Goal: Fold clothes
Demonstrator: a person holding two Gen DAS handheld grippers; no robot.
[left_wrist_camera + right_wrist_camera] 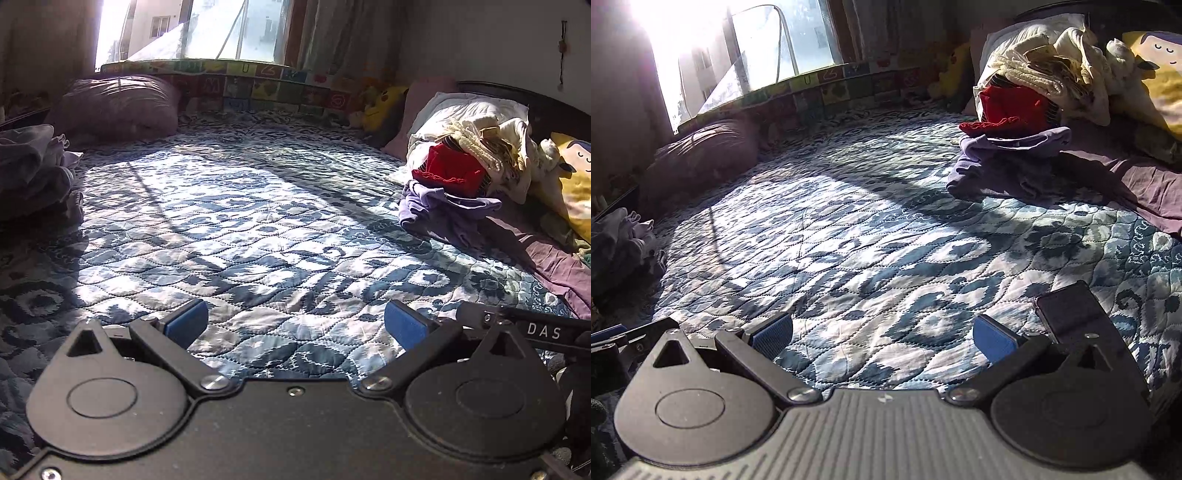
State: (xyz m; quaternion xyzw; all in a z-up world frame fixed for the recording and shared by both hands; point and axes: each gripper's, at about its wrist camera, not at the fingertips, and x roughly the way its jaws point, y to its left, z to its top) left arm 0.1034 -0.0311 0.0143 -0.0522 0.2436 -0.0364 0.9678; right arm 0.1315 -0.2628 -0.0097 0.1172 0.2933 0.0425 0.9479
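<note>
I hold my left gripper (295,325) low over the blue-and-white quilt (258,229), its blue pads spread wide with nothing between them, and my right gripper (882,332) sits the same way, fingers apart and empty above the same patterned cover. The clothes I am meant to fold lie well ahead on the right: a loose heap (476,147) near the head of the bed, with cream and white pieces on top, a red garment (448,168) bunched at the front, and a purple garment (443,212) spilling off the bottom onto the quilt. From my right wrist the same heap (1041,85) shows up in the upper right, red garment (1012,107) above purple garment (1001,158). Far to the left sits a second, darker pile of clothes (33,170) at the quilt's edge (mostly in shadow, so I cannot tell how tidy it is). A mauve pillow (118,107) rests against the far edge under the bright window (192,29), and a yellow cushion (576,184) lies beside the heap on the right. The tip of my other gripper pokes into each view at the edge.
</note>
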